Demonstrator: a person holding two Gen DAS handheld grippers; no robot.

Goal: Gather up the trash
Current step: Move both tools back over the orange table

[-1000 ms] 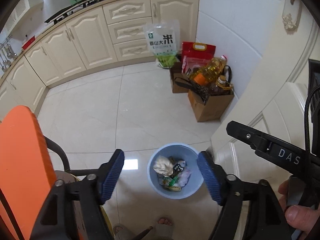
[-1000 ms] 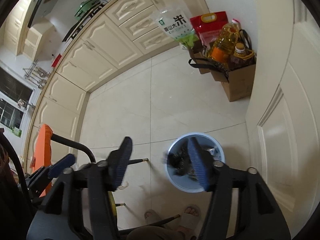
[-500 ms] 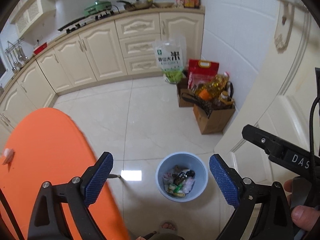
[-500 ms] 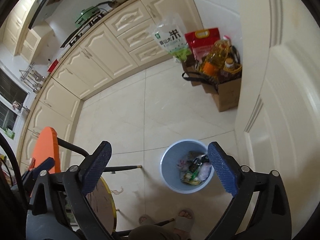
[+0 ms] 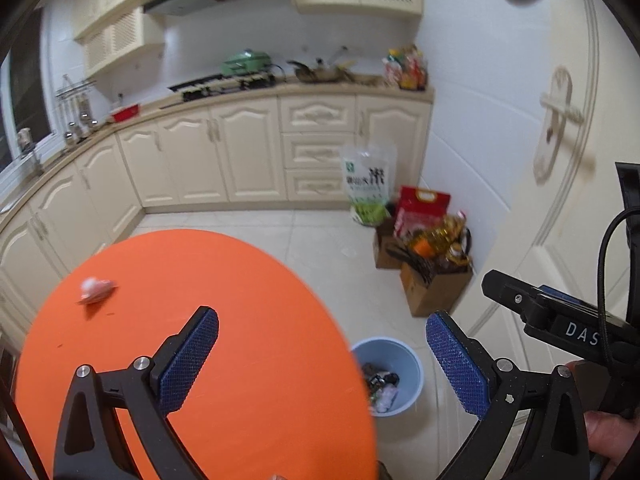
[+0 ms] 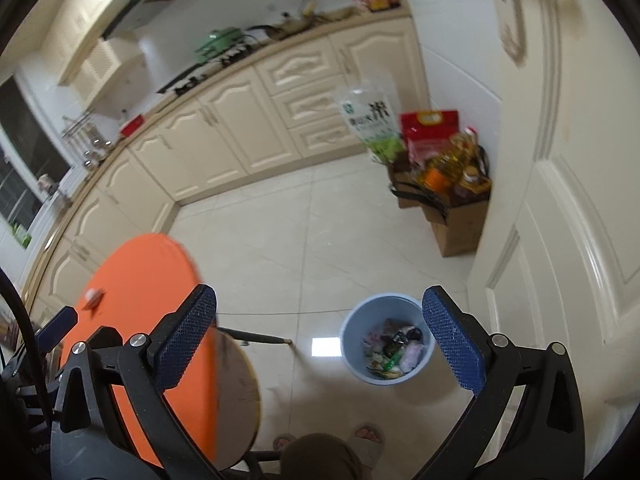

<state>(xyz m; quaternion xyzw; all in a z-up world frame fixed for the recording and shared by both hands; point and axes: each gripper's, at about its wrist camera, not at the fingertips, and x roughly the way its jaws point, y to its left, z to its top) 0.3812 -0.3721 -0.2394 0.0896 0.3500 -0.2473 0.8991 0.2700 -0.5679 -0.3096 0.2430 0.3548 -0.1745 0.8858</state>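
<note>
A light blue trash bin (image 5: 394, 376) holding several wrappers stands on the floor beside a round orange table (image 5: 192, 340); it also shows in the right wrist view (image 6: 387, 344). A crumpled pinkish-white scrap (image 5: 95, 289) lies on the table's far left part, seen small in the right wrist view (image 6: 94, 295). My left gripper (image 5: 322, 360) is open and empty, above the table's right edge. My right gripper (image 6: 320, 340) is open and empty, high above the floor just left of the bin.
Cream cabinets (image 5: 240, 156) run along the back and left. A rice bag (image 5: 366, 184), a red bag (image 5: 422, 212) and cardboard boxes with oil bottles (image 5: 434, 276) stand by the wall. A cream door (image 6: 560, 240) is at the right. A stool (image 6: 236, 396) and my feet (image 6: 366, 440) are below.
Both grippers have risen and tilted up, so the bin looks smaller and lower. The orange tabletop with the scrap came into the left view. The right gripper opened wide.
</note>
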